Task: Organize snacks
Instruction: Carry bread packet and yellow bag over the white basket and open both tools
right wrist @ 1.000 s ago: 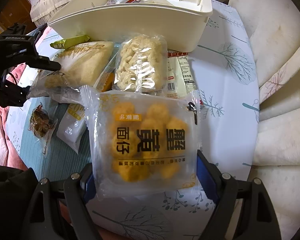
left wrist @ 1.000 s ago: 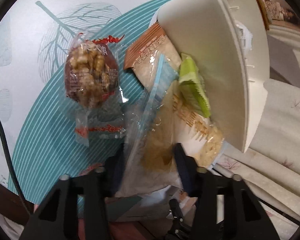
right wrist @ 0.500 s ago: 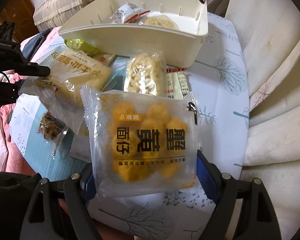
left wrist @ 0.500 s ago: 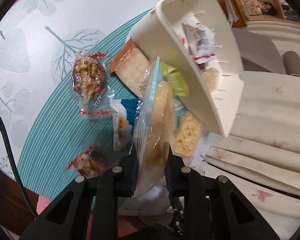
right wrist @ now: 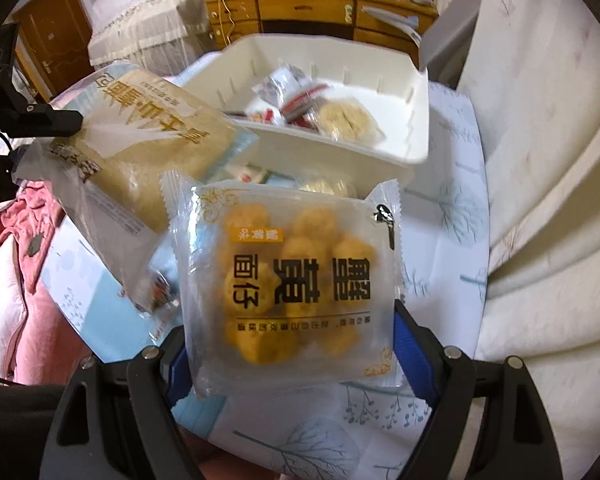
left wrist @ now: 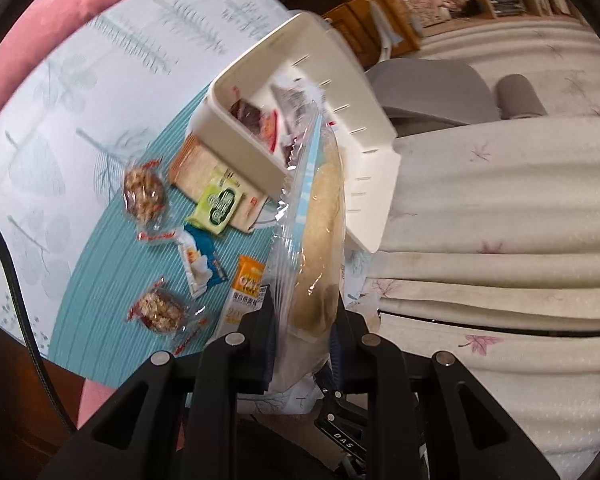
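My desk (left wrist: 100, 264), under a leaf-print cloth, carries the white basket (left wrist: 236, 140), a green packet (left wrist: 219, 206) and nut snacks (left wrist: 144, 196).

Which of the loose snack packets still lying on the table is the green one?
The green packet lies just in front of the white bin, overlapping a tan packet. The other loose packets there are brown, blue-and-white or orange.

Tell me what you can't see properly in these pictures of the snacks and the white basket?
- Left wrist view: the held bread bag covers part of the white basket; the packets inside are blurred.
- Right wrist view: the yellow snack bag hides the table snacks behind it.
- Right wrist view: the left claw is cut off by the picture's edge.
- Both views: small print on the packets is too blurred to read.
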